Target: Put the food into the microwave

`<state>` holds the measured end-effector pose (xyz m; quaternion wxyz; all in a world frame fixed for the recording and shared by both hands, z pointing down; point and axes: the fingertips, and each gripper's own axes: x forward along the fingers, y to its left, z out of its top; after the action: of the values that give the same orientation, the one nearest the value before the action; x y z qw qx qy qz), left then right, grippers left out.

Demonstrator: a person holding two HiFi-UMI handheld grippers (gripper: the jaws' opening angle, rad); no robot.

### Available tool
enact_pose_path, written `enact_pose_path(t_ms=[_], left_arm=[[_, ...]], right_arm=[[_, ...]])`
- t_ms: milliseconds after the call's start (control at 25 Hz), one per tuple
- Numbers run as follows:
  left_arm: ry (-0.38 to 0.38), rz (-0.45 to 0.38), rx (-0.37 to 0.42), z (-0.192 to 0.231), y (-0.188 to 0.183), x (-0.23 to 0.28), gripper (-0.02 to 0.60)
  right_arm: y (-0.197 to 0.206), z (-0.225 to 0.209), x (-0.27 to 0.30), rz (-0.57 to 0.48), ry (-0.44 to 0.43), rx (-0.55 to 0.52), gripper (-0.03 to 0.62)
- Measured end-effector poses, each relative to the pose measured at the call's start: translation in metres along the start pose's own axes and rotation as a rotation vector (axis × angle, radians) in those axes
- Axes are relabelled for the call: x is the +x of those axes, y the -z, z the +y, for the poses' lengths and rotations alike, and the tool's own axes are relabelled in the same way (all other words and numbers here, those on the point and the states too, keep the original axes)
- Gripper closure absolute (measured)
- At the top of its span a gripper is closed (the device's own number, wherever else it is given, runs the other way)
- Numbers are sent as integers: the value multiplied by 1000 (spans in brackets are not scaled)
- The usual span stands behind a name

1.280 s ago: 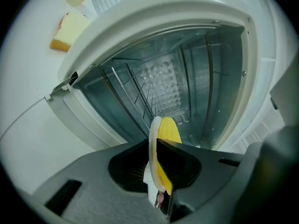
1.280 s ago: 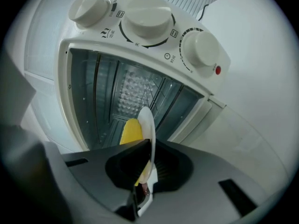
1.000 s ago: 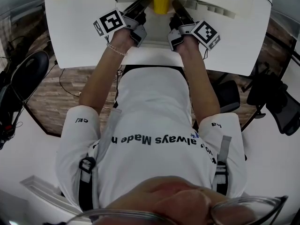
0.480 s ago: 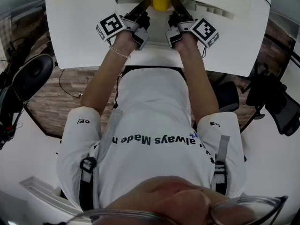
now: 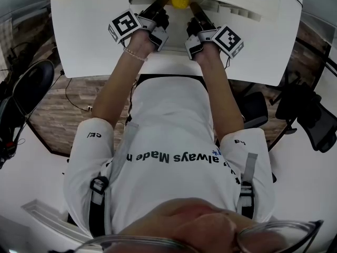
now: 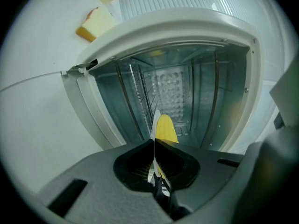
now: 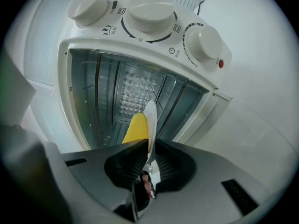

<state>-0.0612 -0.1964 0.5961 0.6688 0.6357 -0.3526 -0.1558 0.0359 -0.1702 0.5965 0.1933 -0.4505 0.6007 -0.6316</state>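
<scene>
I hold one thin white plate [image 7: 150,112] with both claws. My left gripper [image 6: 154,157] is clamped on one rim and my right gripper [image 7: 148,157] on the opposite rim. The yellow food [image 7: 136,128] sits on the plate just ahead of the jaws, between the two claws, at the mouth of the open microwave [image 6: 196,20] on the white table [image 5: 89,41].
</scene>
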Motion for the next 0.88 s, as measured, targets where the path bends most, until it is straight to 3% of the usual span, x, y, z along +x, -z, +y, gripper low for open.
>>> enact_pose_path(t_ms=[320, 880], left_arm=[[42, -7, 1, -5, -4, 6, 563], [-7, -17, 25, -3, -15, 16, 563]], right_arm=[[-7, -2, 7, -24, -32, 114, 572], [-21, 2, 26, -83, -16, 151, 576]])
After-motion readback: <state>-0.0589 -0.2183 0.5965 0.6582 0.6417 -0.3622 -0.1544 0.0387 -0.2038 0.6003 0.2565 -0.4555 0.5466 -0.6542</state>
